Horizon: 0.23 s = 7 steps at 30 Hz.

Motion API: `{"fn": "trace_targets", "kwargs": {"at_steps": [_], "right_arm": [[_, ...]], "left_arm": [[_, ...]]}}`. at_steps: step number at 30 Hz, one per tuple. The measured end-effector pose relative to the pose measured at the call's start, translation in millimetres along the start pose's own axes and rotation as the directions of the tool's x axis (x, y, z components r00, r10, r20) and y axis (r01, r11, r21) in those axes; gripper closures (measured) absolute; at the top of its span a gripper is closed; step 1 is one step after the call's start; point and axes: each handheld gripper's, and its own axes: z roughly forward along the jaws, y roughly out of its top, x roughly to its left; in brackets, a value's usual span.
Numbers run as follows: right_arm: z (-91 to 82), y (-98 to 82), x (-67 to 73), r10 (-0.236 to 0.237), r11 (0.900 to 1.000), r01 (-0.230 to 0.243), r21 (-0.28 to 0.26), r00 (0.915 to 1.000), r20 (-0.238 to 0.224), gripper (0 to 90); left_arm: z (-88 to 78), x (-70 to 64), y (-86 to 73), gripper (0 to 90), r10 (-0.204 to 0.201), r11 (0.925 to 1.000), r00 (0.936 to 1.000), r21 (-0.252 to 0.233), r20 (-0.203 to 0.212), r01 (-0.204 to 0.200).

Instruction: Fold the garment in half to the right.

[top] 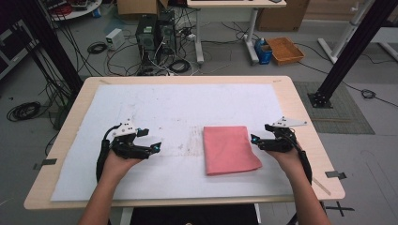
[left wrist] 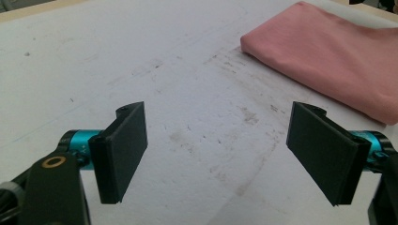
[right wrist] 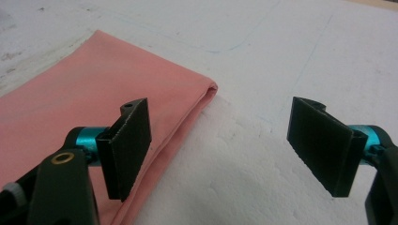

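My left tongs' view cut off the pink cloth [left wrist: 328, 56] at its right edge; its underside stayed hidden.

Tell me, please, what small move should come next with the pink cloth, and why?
Probably ease the right gripper forward until its open jaws straddle the near edge of the folded pink cloth. It already sits beside that edge with nothing gripped, while the left gripper, also open, hangs over the bare white sheet, apart from the cloth.
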Motion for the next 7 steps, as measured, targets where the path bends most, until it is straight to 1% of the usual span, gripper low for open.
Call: {"fn": "trace_targets", "kwargs": {"at_steps": [3, 7], "right_arm": [[0.4, -0.5, 0.1, 0.007, 1.000, -0.007, 0.010, 1.0000, 0.000, 22.0], [0.4, -0.2, 0.1, 0.004, 1.000, -0.004, 0.004, 1.0000, 0.001, 22.0]], "left_arm": [[0.2, 0.0, -0.2, 20.8, -0.003, 1.0000, 1.0000, 0.001, 0.002, 0.003], [0.8, 0.2, -0.6, 20.8, -0.005, 1.0000, 1.0000, 0.004, 0.004, 0.005]]}}
